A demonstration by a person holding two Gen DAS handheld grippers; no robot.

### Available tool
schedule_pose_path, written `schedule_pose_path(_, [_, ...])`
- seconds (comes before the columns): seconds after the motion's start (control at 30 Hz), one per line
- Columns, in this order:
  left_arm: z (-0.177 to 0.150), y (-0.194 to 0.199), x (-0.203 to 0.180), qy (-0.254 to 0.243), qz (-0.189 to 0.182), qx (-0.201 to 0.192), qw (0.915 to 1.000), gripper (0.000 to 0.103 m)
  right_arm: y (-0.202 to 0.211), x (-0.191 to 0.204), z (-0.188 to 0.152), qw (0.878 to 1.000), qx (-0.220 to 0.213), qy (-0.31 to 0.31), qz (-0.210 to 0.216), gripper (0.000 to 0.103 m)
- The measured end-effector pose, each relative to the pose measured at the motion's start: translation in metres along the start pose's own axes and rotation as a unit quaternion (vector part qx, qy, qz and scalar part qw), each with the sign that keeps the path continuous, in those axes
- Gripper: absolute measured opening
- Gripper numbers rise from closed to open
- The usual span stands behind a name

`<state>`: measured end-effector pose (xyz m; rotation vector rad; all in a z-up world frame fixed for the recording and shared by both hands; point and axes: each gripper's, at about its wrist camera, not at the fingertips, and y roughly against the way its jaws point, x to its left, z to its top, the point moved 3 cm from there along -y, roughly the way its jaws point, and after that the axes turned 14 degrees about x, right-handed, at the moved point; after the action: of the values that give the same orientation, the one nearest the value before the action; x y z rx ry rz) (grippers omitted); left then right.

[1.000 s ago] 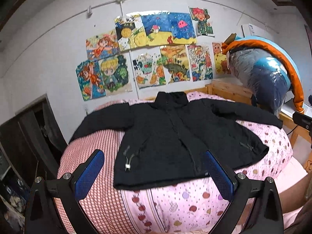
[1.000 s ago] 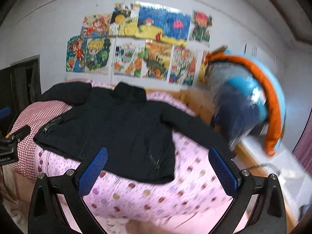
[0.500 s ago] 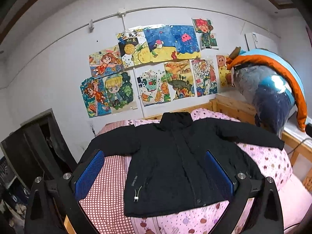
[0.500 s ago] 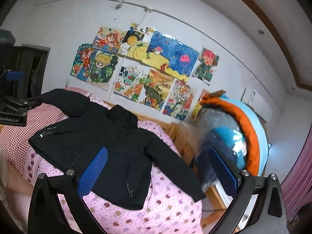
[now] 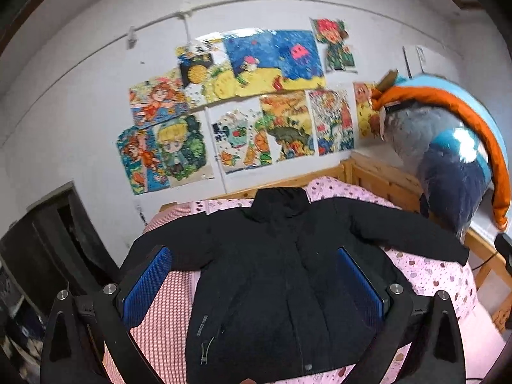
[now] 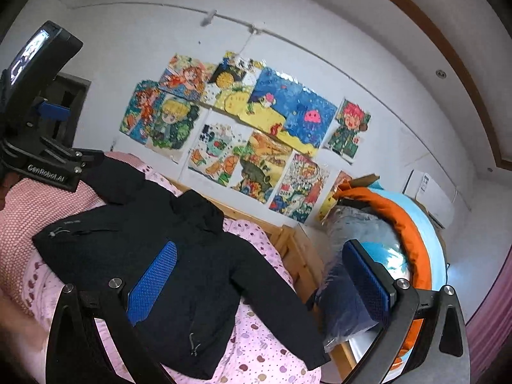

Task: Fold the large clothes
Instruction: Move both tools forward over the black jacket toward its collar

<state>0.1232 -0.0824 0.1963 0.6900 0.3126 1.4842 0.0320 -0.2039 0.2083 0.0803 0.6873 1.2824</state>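
Note:
A black zip jacket (image 5: 275, 275) lies flat and front-up on the bed, collar toward the wall, both sleeves spread out. From the right wrist view the same jacket (image 6: 153, 256) runs from the left of the bed to a sleeve cuff at lower right. My left gripper (image 5: 256, 284) hovers open above the jacket's lower half, blue pads wide apart, holding nothing. My right gripper (image 6: 260, 278) is open too, raised off to the jacket's right side over its right sleeve. The left gripper's body (image 6: 41, 147) shows at the far left of the right wrist view.
The bed has a pink spotted cover (image 5: 428, 275) and a red checked cover (image 5: 163, 326). A wooden bed frame (image 5: 384, 176) borders it. A bagged blue and orange bundle (image 5: 448, 160) sits at the right. Posters (image 5: 249, 112) cover the wall. Dark furniture (image 5: 38, 243) stands left.
Both grippers have risen and tilted upward, showing more wall and ceiling. The right gripper swung further right, away from the jacket. The jacket has not moved.

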Motion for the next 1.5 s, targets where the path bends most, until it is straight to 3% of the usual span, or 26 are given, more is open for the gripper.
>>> schedule_pose_path(0.17, [0.015, -0.047, -0.017, -0.027, 0.008, -0.004, 0.9996, 0.103, -0.072, -0.004, 0.005, 0.999, 0.046, -0.023, 0.009, 0.102])
schedule_pose_path(0.33, [0.024, -0.102, -0.026, -0.050, 0.012, 0.019, 0.9985, 0.103, -0.152, -0.010, 0.000, 0.991, 0.103, -0.076, 0.028, 0.102])
schedule_pose_path(0.53, [0.037, -0.166, -0.033, -0.075, 0.037, 0.004, 0.9964, 0.103, -0.231, -0.014, -0.020, 0.983, 0.126, -0.123, 0.044, 0.102])
schedule_pose_path(0.6, [0.039, -0.187, -0.034, -0.079, 0.042, -0.003, 0.9960, 0.103, -0.259, -0.019, -0.032, 0.976, 0.131, -0.157, 0.073, 0.102])
schedule_pose_path(0.73, [0.043, -0.222, -0.038, -0.084, 0.045, 0.005, 0.9954, 0.103, -0.302, -0.026, -0.060, 0.962, 0.145, -0.213, 0.090, 0.102])
schedule_pose_path(0.97, [0.046, -0.270, -0.046, -0.079, 0.033, 0.032, 0.9958, 0.103, -0.340, -0.038, -0.094, 0.946, 0.168, -0.266, 0.077, 0.102])
schedule_pose_path(1.07, [0.046, -0.288, -0.051, -0.080, 0.031, 0.042, 0.9954, 0.103, -0.348, -0.042, -0.111, 0.932, 0.173, -0.298, 0.114, 0.102])
schedule_pose_path(1.2, [0.046, -0.311, -0.060, -0.081, 0.025, 0.057, 0.9947, 0.103, -0.370, -0.040, -0.142, 0.894, 0.196, -0.364, 0.173, 0.102])
schedule_pose_path(1.3, [0.046, -0.324, -0.068, -0.083, 0.019, 0.064, 0.9943, 0.103, -0.387, -0.035, -0.163, 0.875, 0.233, -0.388, 0.171, 0.102])
schedule_pose_path(1.37, [0.047, -0.331, -0.072, -0.082, 0.014, 0.068, 0.9942, 0.103, -0.392, -0.032, -0.172, 0.873, 0.231, -0.395, 0.168, 0.102])
schedule_pose_path(1.5, [0.049, -0.349, -0.086, -0.082, 0.002, 0.079, 0.9935, 0.103, -0.401, -0.036, -0.183, 0.883, 0.219, -0.391, 0.137, 0.102])
